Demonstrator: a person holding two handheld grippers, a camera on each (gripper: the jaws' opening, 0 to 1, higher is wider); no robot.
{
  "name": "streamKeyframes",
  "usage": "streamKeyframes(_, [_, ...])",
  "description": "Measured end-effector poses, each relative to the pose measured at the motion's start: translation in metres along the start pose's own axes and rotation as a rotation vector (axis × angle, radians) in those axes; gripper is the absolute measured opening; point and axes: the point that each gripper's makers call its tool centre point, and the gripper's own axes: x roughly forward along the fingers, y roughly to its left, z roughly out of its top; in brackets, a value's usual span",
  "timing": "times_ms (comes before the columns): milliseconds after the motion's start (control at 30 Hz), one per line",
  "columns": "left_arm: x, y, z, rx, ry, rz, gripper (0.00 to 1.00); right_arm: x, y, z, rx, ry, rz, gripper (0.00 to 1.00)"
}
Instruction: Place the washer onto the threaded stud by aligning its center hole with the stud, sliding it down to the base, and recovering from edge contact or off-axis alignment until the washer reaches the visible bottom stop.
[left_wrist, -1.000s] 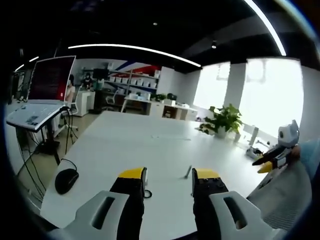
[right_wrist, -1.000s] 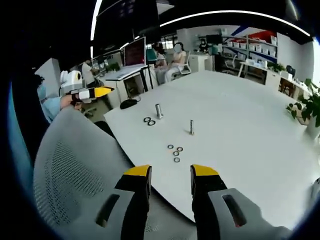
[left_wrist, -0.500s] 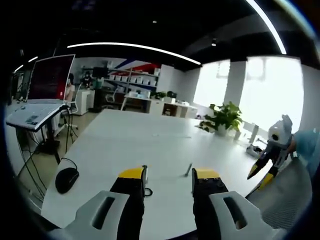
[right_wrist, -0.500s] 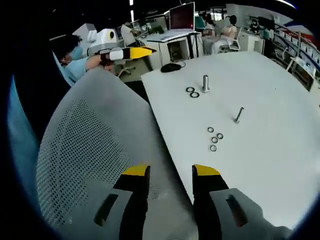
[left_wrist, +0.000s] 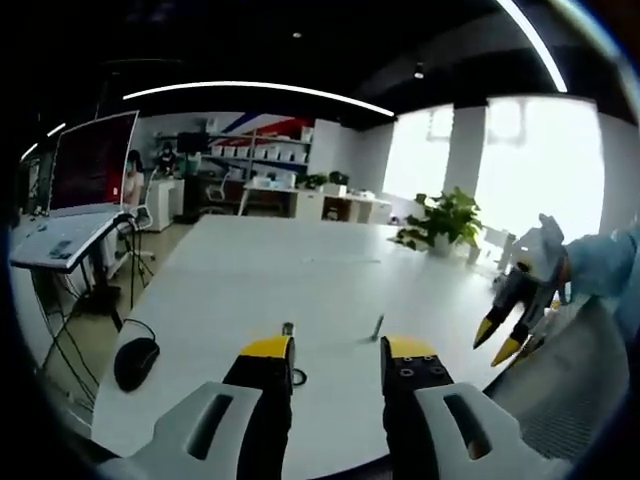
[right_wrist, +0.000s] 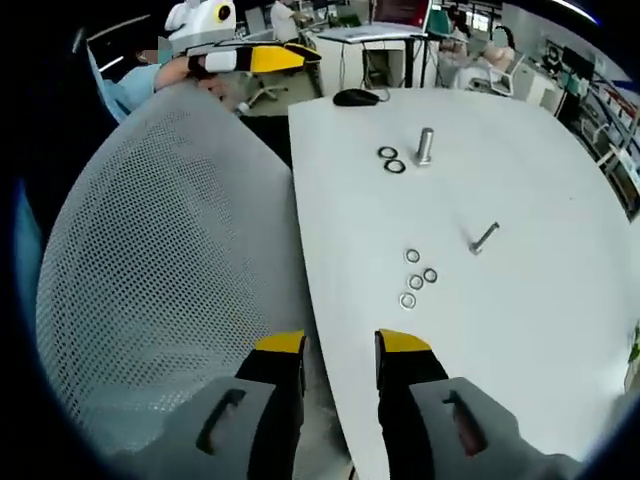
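Four washers (right_wrist: 417, 279) (no readable markings) beside stud (right_wrist: 484, 238).

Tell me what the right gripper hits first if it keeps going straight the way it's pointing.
Probably the bare near edge of the white table. The right gripper, fingers open and empty, aims between the grey mesh chair back and that edge; the small metal washers lie further on. Depth is unclear.

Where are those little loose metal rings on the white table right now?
In the right gripper view, four small washers lie clustered mid-table, beside the thin stud.
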Motion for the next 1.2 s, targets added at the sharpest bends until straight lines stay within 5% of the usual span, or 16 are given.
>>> streamKeyframes(567, [-0.003,0.006,0.0,-0.037,-0.002,0.018,0.32,0.039,-0.05,0.006,0.082,0.032,-0.077,0.27])
streamKeyframes(1200, [-0.001,0.007,-0.002,-0.051,0.01,0.016,0.31,0.078,-0.062,-0.003,0.083,0.082,-0.057,0.19])
